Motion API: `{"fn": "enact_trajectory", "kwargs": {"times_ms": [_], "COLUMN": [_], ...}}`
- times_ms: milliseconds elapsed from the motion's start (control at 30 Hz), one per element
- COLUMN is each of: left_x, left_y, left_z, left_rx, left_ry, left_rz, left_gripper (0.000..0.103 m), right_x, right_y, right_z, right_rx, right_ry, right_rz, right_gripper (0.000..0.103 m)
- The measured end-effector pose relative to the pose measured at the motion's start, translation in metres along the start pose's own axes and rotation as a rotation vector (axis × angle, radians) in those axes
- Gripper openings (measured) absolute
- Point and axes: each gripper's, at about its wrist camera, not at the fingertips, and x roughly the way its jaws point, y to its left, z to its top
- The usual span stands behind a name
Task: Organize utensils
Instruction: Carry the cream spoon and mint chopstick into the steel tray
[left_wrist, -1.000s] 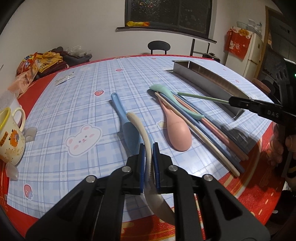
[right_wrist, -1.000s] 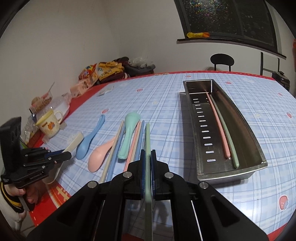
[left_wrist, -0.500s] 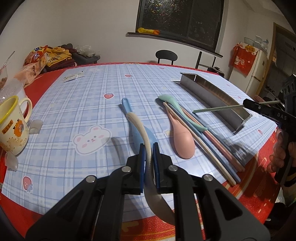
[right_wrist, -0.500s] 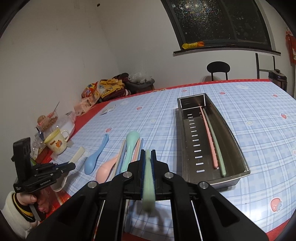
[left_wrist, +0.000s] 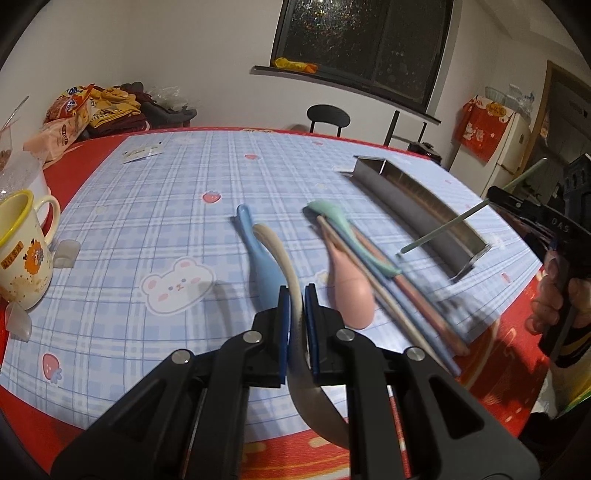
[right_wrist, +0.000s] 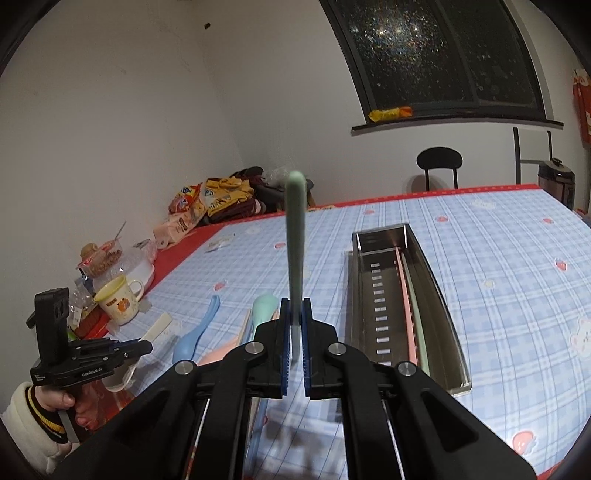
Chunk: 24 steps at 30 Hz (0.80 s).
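Worktop (left_wrist: 177, 192): covered by a blue checked cloth with bear and strawberry prints, red border at the edges
Metal tray (right_wrist: 448, 295): long steel trough on the cloth; a pink chopstick (right_wrist: 403, 295) and a green chopstick (right_wrist: 416, 314) lie lengthwise inside it
Left gripper (left_wrist: 296, 314): jaws closed on the beige spoon (left_wrist: 280, 254), held well to the left of the tray, handle pointing forward, bowl hanging below the jaws
Right gripper (right_wrist: 294, 332): jaws closed on a green chopstick (right_wrist: 296, 240), lifted clear of the cloth just left of the tray's near end, its free end rising up and forward
Mug (left_wrist: 22, 251): yellow-rimmed, with a cartoon print, far left of the tray at the cloth's edge
Pink spoon (left_wrist: 349, 291): on the cloth left of the tray, bowl nearest the left gripper
Blue spoon (left_wrist: 258, 258): flat on the cloth, further left from the tray than the pink one, partly behind the beige spoon
Green spoon (left_wrist: 340, 225): resting over a bundle of loose chopsticks (left_wrist: 406, 299) between the pink spoon and the tray
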Motion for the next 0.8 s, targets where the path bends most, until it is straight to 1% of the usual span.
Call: {"fn": "enact_trajectory", "kwargs": {"times_ms": [200,300,433,533,567,667,800], "left_x": [-0.007,-0.005,0.006,0.021,0.027,0.053,0.092], "left_y": [-0.015,-0.028,-0.050,-0.073,-0.080,-0.103,-0.126], "left_z": [0.016,0.030,0.053,0.074,0.081,0.102,0.127], "left_rx": [-0.001,0.012,0.029,0.048,0.050,0.042,0.018], "left_ry": [-0.020,-0.027,-0.035,-0.038,-0.037,-0.026,0.004], "left_rz": [-0.028,-0.044,-0.073,-0.098,-0.107,-0.141,-0.187], "left_gripper": [0.012,0.012,0.012,0.012,0.013,0.012,0.012], "right_x": [-0.004,-0.006,-0.007,0.002,0.008,0.028,0.047], "right_y": [-0.003,-0.009,-0.030,-0.048,-0.057,-0.078,-0.093], "right_z": [0.017,0.029,0.049,0.065,0.071,0.081,0.079], "right_rx": [-0.014,-0.024,-0.029,-0.041,-0.041,-0.022,-0.030], "right_ry": [-0.047,-0.084,-0.143,-0.169,-0.167,-0.143,-0.127], "right_rz": [0.029,0.024,-0.025,-0.103,-0.134,-0.170,-0.217], "right_gripper": [0.006,0.006,0.006,0.006,0.006,0.006,0.006]}}
